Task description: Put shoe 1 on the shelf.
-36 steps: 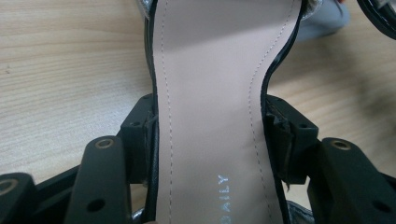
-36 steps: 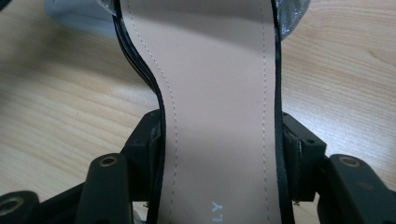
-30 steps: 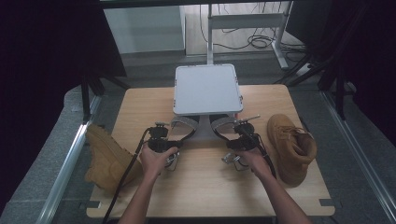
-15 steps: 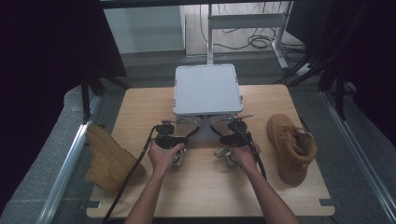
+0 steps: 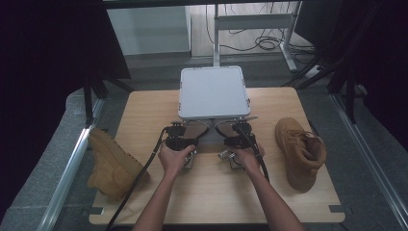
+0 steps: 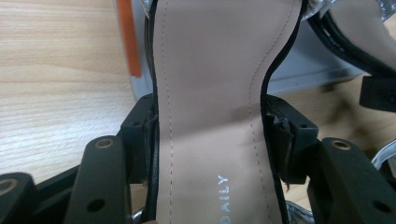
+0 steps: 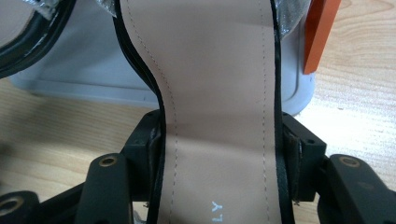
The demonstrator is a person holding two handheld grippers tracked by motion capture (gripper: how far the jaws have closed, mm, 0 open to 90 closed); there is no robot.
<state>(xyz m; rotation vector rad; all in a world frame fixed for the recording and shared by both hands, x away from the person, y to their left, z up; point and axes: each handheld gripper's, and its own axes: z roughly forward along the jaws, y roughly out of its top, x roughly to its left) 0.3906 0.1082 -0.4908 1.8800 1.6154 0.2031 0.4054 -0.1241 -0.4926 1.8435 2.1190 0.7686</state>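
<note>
Left gripper (image 5: 182, 131) clamped across the waist of the left sandal (image 6: 210, 98), pads pressed on both black edges of the sole, jaws standing fairly wide because the sole fills the gap. Right gripper (image 5: 239, 130) likewise closed on the right sandal (image 7: 219, 98), gripped at the narrow mid-section just ahead of the printed heel lettering. Gripped at the waist presumably because that is the narrowest and stiffest span of each sole, giving a firm hold and keeping the straps free. Both sandals found at centre of the high view, side by side and near each other, just below the grey case (image 5: 214, 91), toes reaching to or slightly under its near edge; contact with the case not determinable. Held as a matched pair, apparently for presenting or stowing at the case together. Long axis of each sandal running bottom to top in the gripper views, heel toward the hand, toe toward the case; in the high view, axes slightly splayed, toes angled toward the centre line. Insoles facing up, roughly level. Tan boot (image 5: 300, 151) standing at right of the table (image 5: 144, 108), well apart; second boot (image 5: 108, 163) lying off the left edge; neither involved
</note>
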